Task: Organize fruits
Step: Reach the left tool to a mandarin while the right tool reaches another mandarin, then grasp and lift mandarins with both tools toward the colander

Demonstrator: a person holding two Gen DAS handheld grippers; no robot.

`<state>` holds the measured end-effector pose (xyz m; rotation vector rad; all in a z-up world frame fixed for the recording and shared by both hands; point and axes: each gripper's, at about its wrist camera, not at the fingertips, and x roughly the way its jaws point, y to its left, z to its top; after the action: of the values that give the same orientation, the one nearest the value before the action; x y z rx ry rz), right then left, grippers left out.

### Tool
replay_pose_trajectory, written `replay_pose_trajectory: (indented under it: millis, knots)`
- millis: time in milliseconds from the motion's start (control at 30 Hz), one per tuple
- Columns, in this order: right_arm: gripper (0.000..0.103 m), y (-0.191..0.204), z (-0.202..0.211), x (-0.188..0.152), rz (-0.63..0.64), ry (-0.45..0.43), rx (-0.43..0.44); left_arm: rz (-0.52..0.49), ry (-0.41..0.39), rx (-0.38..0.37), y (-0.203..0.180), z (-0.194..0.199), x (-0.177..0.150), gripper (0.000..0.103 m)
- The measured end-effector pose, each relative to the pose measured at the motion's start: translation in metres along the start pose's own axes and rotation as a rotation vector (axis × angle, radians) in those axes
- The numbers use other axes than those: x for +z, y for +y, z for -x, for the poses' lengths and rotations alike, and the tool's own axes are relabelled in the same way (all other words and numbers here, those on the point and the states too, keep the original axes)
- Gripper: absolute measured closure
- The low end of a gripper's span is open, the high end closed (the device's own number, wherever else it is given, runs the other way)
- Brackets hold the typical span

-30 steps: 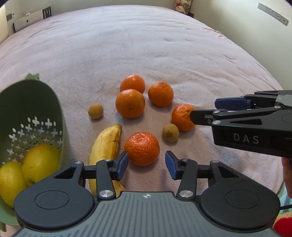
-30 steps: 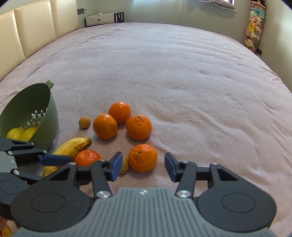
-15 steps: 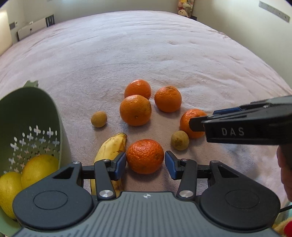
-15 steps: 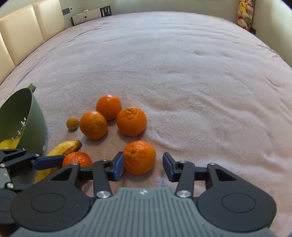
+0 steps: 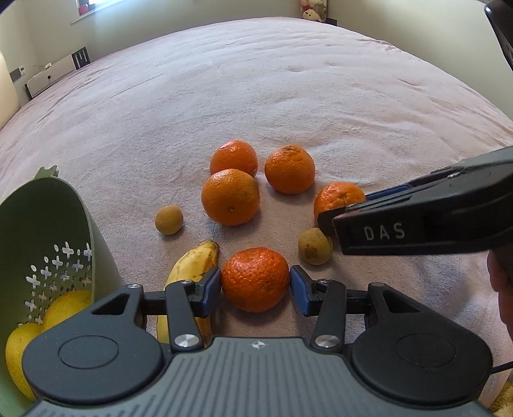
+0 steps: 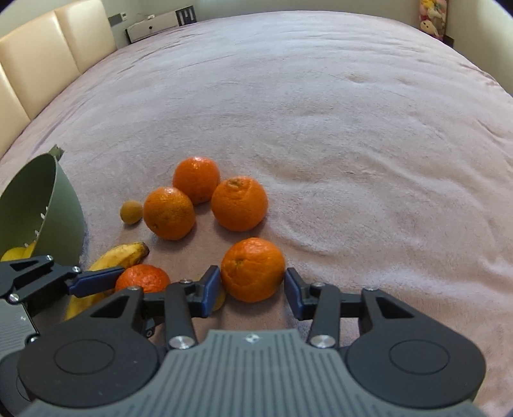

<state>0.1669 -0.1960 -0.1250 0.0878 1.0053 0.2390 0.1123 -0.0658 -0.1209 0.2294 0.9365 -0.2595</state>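
Observation:
Several oranges lie on a pink bedspread. My left gripper (image 5: 255, 286) is open, its jaws on either side of a bumpy tangerine (image 5: 255, 278) that rests on the cover. My right gripper (image 6: 252, 286) is open around another orange (image 6: 252, 268), also resting on the cover. Three more oranges (image 5: 230, 196) (image 5: 289, 168) (image 5: 234, 157) sit further back. A banana (image 5: 192, 266) lies left of the tangerine. Two small brown fruits (image 5: 169, 219) (image 5: 315, 246) lie nearby. A green colander (image 5: 48, 243) at the left holds yellow lemons (image 5: 19, 349).
The bedspread (image 6: 320, 112) stretches far beyond the fruit. A cream padded headboard (image 6: 41, 54) is at the left in the right wrist view. Plush toys (image 6: 431, 17) stand at the far corner. The right gripper's body (image 5: 426, 221) crosses the left wrist view.
Both grippers moved forward and down, so each now has an orange between its open jaws. The fruit has not moved.

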Motion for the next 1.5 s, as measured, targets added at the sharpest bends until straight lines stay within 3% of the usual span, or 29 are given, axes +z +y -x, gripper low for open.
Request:
replay_pose_trajectory:
  millis: [433, 700, 900, 1167, 1500]
  knots:
    - [0.064, 0.016, 0.022, 0.006, 0.075, -0.045, -0.059, 0.06, -0.039, 0.013, 0.013, 0.027, 0.009, 0.051]
    - [0.065, 0.027, 0.045, 0.013, 0.102, -0.115, -0.072, 0.077, -0.128, -0.003, 0.02, 0.065, 0.018, 0.051]
    - [0.065, 0.04, 0.063, 0.018, 0.127, -0.173, -0.07, 0.09, -0.185, 0.032, 0.033, 0.092, 0.021, 0.052]
    - [0.065, 0.072, 0.09, 0.021, 0.192, -0.271, -0.006, 0.131, -0.24, 0.143, 0.061, 0.121, 0.018, 0.052]
    - [0.065, 0.133, 0.107, 0.017, 0.358, -0.316, 0.108, 0.257, -0.214, 0.206, 0.117, 0.141, 0.008, 0.052]
